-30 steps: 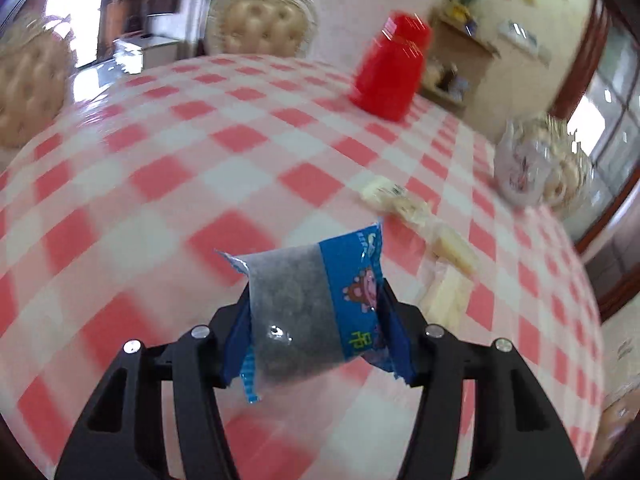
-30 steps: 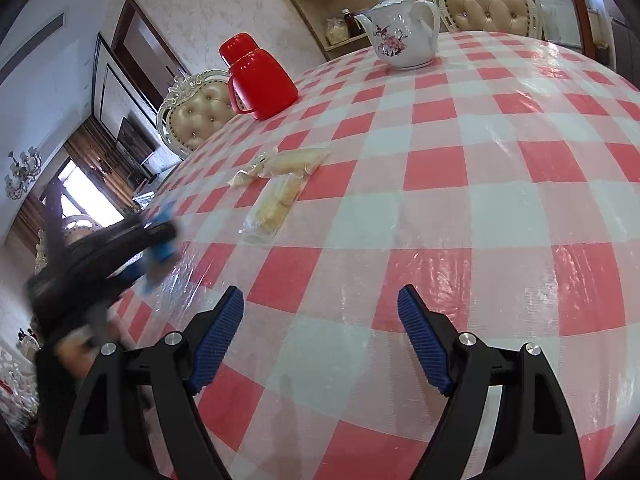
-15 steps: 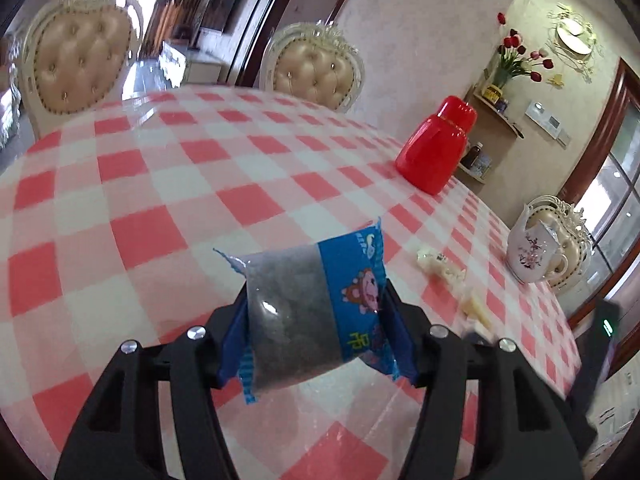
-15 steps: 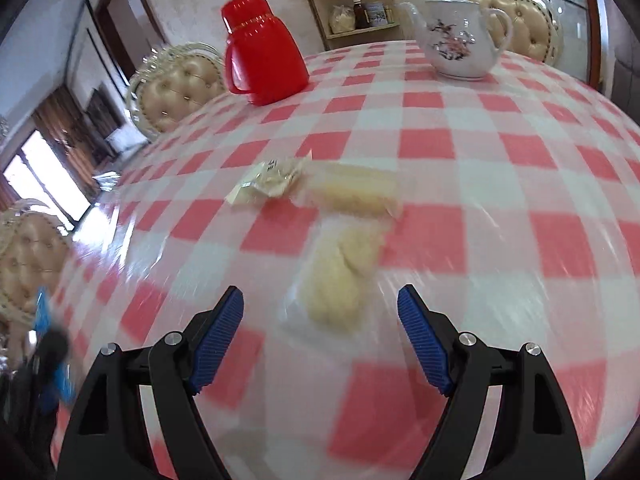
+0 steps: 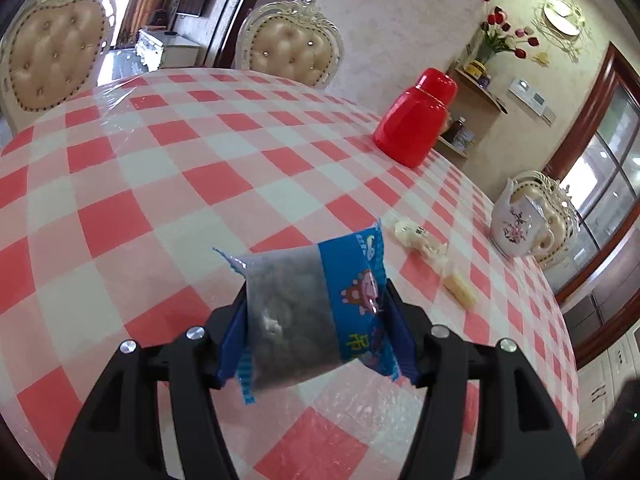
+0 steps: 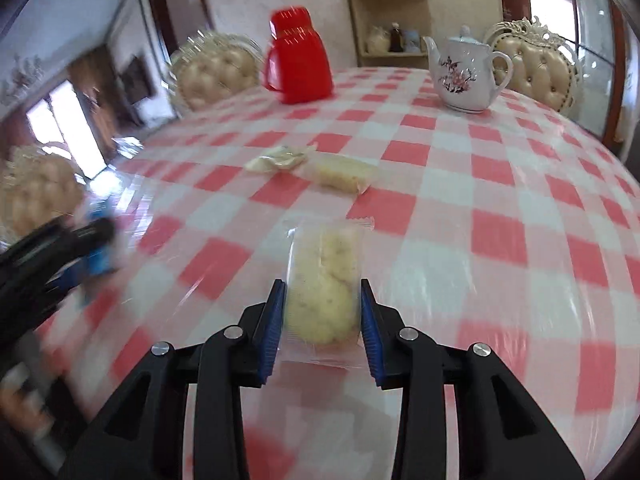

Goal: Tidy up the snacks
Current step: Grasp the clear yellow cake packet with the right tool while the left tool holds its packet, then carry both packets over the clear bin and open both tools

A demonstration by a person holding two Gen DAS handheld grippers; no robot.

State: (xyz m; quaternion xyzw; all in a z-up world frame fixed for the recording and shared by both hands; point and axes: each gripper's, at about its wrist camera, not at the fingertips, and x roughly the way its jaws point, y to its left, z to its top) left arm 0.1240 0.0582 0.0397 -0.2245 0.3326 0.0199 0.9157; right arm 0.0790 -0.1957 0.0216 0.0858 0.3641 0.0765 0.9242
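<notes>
My left gripper (image 5: 314, 320) is shut on a blue and grey snack packet (image 5: 308, 312) and holds it above the red checked table (image 5: 160, 184). It shows blurred at the left of the right wrist view (image 6: 92, 248). My right gripper (image 6: 322, 312) has its jaws closed against both sides of a clear-wrapped yellow cake (image 6: 322, 284) that lies on the table. A second yellow cake (image 6: 340, 172) and a small pale packet (image 6: 280, 158) lie beyond it. Both also show in the left wrist view, the cake (image 5: 460, 288) and the packet (image 5: 414, 236).
A red jug (image 6: 298, 66) (image 5: 416, 124) and a white flowered teapot (image 6: 466, 74) (image 5: 516, 228) stand at the far side of the table. Padded chairs (image 5: 296, 48) ring the table. A wooden shelf (image 6: 388, 24) stands behind.
My right gripper has moved forward over the near yellow cake and closed from wide open onto it. My left gripper still holds the blue packet; its view has swung slightly.
</notes>
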